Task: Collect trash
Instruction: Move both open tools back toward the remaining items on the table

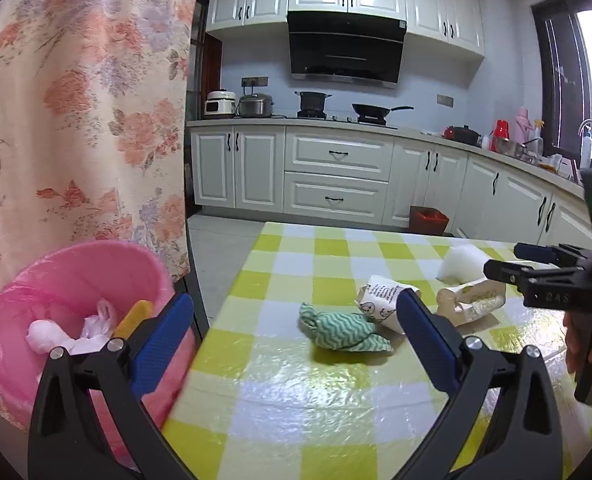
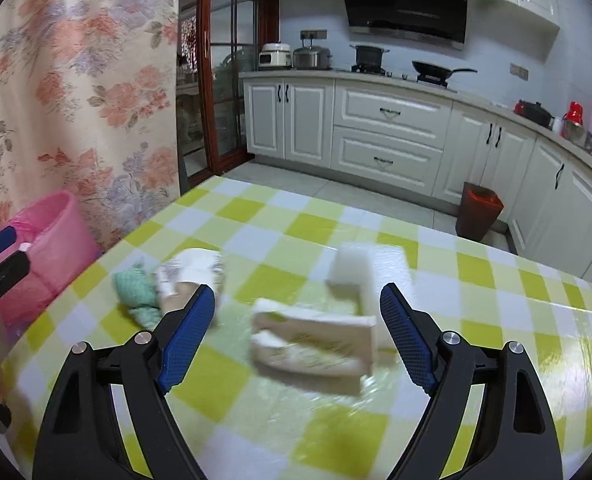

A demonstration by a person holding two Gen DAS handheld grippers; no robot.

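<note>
Left gripper (image 1: pixel 292 320) gapes wide and empty above the checked surface (image 1: pixel 336 400), green cloth (image 1: pixel 342 330) at centre frame; right gripper (image 2: pixel 298 312), wide, frames a crushed carton (image 2: pixel 312 344); pink bin (image 1: pixel 80 280) lower left.

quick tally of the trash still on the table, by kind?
Green zigzag cloth: 1
Printed paper cups, crushed or tipped: 2
White foam block: 1
Total: 4

The pink bin beside the table already holds a few pieces, not counted here.
</note>
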